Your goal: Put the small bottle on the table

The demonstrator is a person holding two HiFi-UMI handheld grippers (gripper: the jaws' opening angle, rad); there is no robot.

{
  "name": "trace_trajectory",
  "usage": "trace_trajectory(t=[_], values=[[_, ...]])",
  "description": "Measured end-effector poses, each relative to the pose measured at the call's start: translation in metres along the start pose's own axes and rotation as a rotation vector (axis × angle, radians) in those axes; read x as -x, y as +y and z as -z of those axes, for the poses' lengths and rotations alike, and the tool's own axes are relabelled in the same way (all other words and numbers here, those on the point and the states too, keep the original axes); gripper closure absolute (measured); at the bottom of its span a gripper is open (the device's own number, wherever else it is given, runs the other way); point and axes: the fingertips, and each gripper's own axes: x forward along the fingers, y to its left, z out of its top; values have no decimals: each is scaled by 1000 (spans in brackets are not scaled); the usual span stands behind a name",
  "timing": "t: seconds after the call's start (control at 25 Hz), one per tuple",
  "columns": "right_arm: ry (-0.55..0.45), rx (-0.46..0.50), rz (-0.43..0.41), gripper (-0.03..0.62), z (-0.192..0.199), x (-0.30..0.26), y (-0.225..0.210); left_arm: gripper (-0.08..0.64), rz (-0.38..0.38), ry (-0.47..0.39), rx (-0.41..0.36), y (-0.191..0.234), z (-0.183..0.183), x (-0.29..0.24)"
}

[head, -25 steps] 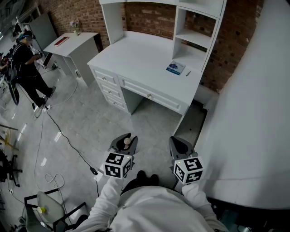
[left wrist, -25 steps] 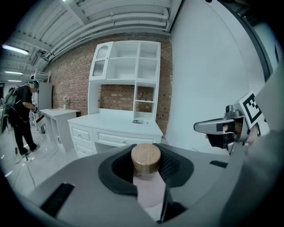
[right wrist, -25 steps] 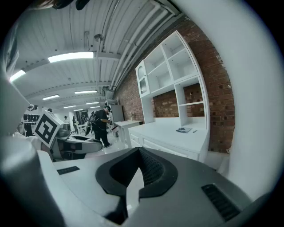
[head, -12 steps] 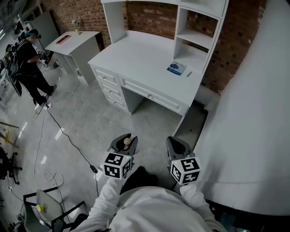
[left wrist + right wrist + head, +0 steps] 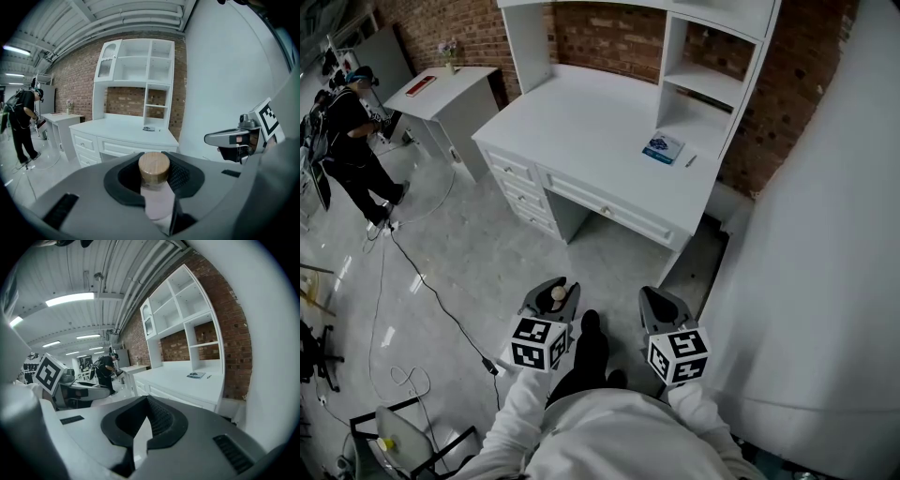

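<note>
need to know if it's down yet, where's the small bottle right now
Held in the left tongs, the small bottle sits wooden cap up at the head view's lower left, above the floor, short of the white desk.

Your small bottle (image 5: 157,190) has a matt, pale wooden cap over a frosted, pinkish body; whether that body is glass or plastic you cannot tell. Your left gripper (image 5: 154,161) and right gripper (image 5: 146,399) wear smooth, matt grey plastic shells with black ribbed pads (image 5: 180,177). At the upper centre of the head view, the desk (image 5: 581,122) is smooth white paint with a soft sheen, and the brick wall (image 5: 614,33) behind it is rough. The floor (image 5: 469,253) at left is glossy grey.
</note>
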Motion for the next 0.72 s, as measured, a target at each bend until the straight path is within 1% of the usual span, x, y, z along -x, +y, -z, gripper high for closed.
trace_trajectory(t=[0.32,0.56,0.72], values=[[11,-14,22,565,-25,-67,-27,440,5,5,5,51,-25,-52],[41,-24,23,565,-36,-118,-41,440,7,17,5,93,-42,-93],[49,-33,38,565,-49,-148,-51,440,12,21,6,117,-55,-116]])
